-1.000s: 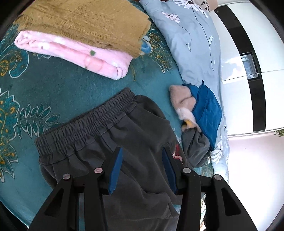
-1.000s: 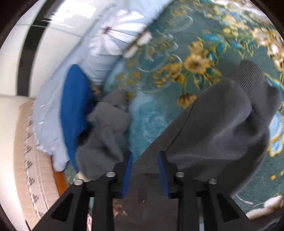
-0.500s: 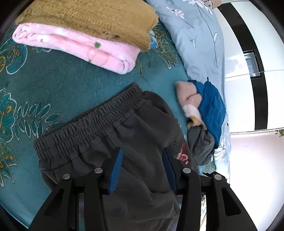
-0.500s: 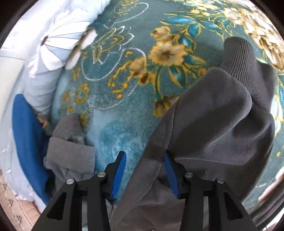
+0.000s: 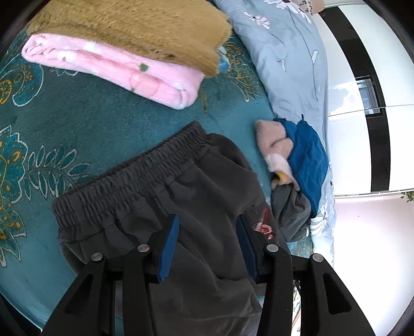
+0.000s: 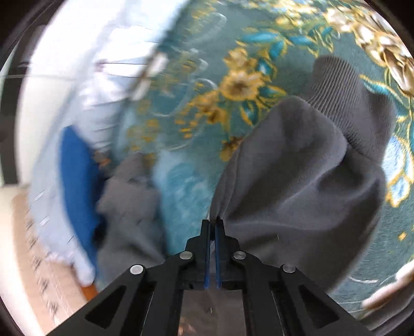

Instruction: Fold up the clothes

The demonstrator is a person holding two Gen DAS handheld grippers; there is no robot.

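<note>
A: Left wrist view first. We hold the left tool low at 6 o'clock, its blue pads spread apart over the grey trousers, gripping nothing. The trousers lie on the teal bedspread, with the elastic waistband running from 8 o'clock up toward 1 o'clock.

B: And beyond it?

A: A folded pink blanket under a brown one at 11 o'clock, and a small heap of blue and beige clothes at 3 o'clock, beside the pale floral duvet. Against half a second ago, little differs here: the pads keep the same gap and the waistband has barely shifted.

B: Right wrist view?

A: That is where the change is. Half a second back our right tool stood open astride the trouser edge; now its pads are pressed together on a pinch of grey cloth at the seam, and the fabric fans away from it in taut creases. The ribbed cuff lies at 1 o'clock on the bedspread. The background is smeared, so we judge the tool is moving.

B: Meaning for the fold?

A: We judge we now have the leg in hand to carry over, while the waistband end lies flat. How many folds are in already, we cannot tell.
</note>
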